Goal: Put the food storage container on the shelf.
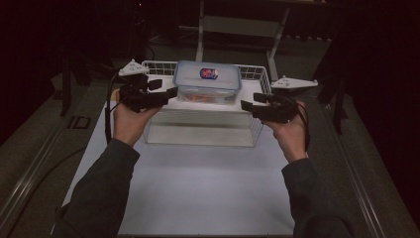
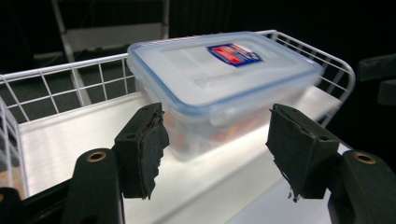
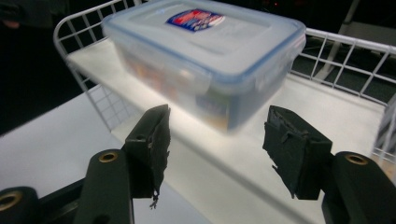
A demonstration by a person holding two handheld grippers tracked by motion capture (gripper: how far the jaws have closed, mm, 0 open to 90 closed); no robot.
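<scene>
Flanking the lidded container [image 1: 208, 82] inside the wire basket [image 1: 255, 130], left tongs [image 1: 171, 92] and right tongs [image 1: 245, 105] stand open, empty; level, simultaneous closure on opposite ends should steady the lift.

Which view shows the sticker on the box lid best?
The right gripper view: the sticker is nearest there and faces the camera, though its print stays unreadable. The left gripper view shows it slanted and smaller. The high view shows it as a tiny red-blue patch.
</scene>
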